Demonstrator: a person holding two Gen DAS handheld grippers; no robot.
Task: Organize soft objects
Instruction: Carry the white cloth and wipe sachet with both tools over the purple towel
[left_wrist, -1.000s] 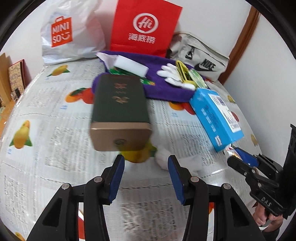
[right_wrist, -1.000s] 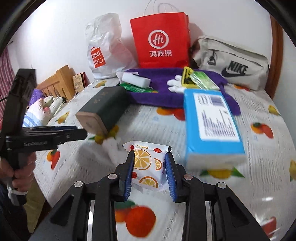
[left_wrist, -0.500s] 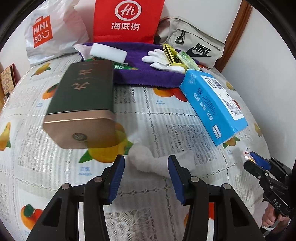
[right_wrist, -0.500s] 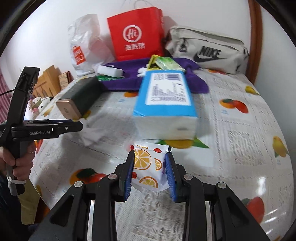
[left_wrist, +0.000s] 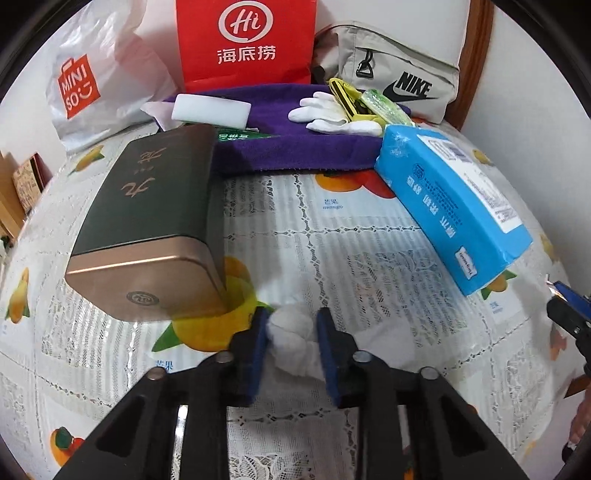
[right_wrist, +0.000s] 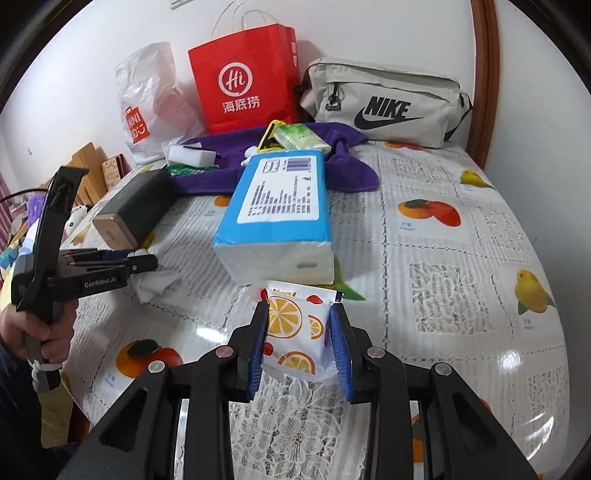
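Observation:
A crumpled white tissue (left_wrist: 295, 345) lies on the fruit-print tablecloth (left_wrist: 332, 236), between the blue pads of my left gripper (left_wrist: 291, 332). Its jaws are closing and both pads press the tissue's sides. In the right wrist view the same left gripper (right_wrist: 142, 263) is held in a hand at the left, with the tissue (right_wrist: 157, 282) under its tip. My right gripper (right_wrist: 297, 326) is shut on a small tissue pack printed with orange slices (right_wrist: 291, 321), held just above the cloth. A blue tissue pack (right_wrist: 277, 206) lies right behind it.
A dark green tin with a gold end (left_wrist: 147, 206) lies close to the left of the tissue. At the back, a purple towel (left_wrist: 288, 147) carries a white sponge (left_wrist: 210, 110), white gloves (left_wrist: 332, 118) and green packets. A red bag (left_wrist: 245, 40), Miniso bag (left_wrist: 85, 81) and Nike bag (left_wrist: 399, 81) line the wall.
My left gripper moved forward and down over the white tissue and its jaws narrowed onto it. The right gripper carried the fruit-print pack across to in front of the blue pack.

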